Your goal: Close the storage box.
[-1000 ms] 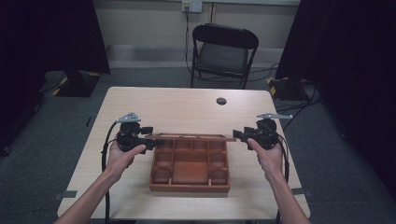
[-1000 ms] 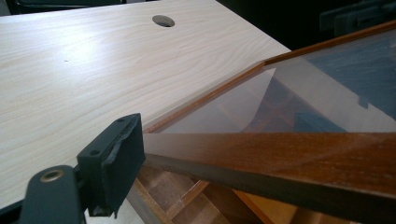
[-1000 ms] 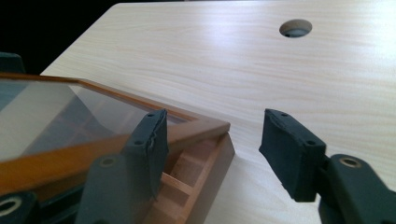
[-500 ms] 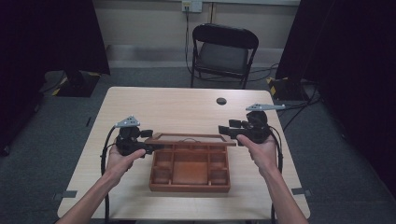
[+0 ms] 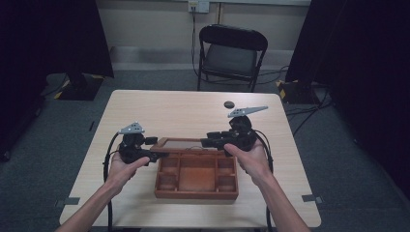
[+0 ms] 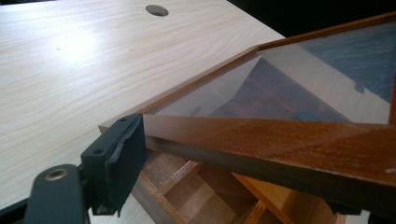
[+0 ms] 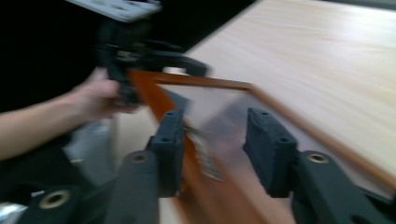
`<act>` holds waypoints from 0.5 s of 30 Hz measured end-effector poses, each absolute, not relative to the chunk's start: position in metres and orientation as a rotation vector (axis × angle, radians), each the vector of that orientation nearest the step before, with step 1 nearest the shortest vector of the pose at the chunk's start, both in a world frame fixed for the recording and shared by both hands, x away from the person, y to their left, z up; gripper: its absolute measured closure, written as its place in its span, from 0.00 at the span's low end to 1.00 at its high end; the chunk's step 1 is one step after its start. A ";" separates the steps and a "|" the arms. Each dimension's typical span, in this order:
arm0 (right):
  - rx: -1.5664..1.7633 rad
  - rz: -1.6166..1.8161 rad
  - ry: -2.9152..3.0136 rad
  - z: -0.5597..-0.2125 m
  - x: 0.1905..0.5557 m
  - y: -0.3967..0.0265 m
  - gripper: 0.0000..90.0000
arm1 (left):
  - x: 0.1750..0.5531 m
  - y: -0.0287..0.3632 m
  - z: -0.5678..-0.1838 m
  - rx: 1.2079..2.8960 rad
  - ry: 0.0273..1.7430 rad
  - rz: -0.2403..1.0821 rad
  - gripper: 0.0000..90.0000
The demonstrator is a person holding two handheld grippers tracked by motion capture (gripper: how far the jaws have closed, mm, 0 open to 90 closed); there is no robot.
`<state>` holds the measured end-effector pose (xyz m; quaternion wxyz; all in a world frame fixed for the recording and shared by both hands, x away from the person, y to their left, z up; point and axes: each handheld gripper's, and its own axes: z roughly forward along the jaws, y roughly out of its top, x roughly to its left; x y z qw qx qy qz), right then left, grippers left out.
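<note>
While the left gripper (image 5: 157, 155) clamps the glazed lid (image 5: 183, 144) at nine o'clock, the right gripper (image 5: 205, 143), jaws just closing around its three o'clock edge, hovers level, grip unclear.

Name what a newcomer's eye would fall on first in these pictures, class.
The wooden compartment box near the table's front edge draws the eye, its glass-paned lid raised. The left gripper clamps the lid's frame at the box's left; the right gripper, whose fingers have just been closing, straddles the frame's right side.
</note>
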<state>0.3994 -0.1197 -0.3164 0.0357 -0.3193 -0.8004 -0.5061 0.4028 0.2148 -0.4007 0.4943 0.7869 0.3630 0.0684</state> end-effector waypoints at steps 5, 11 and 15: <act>-0.921 -1.499 -2.511 -0.320 0.398 -0.106 0.78 | 0.401 0.214 -0.402 1.902 0.882 0.163 0.21; -0.912 -1.462 -2.506 -0.328 0.399 -0.101 0.83 | 0.399 0.213 -0.403 1.908 0.879 0.174 0.22; -0.909 -1.460 -2.472 -0.332 0.402 -0.100 0.86 | 0.399 0.214 -0.404 1.910 0.879 0.175 0.22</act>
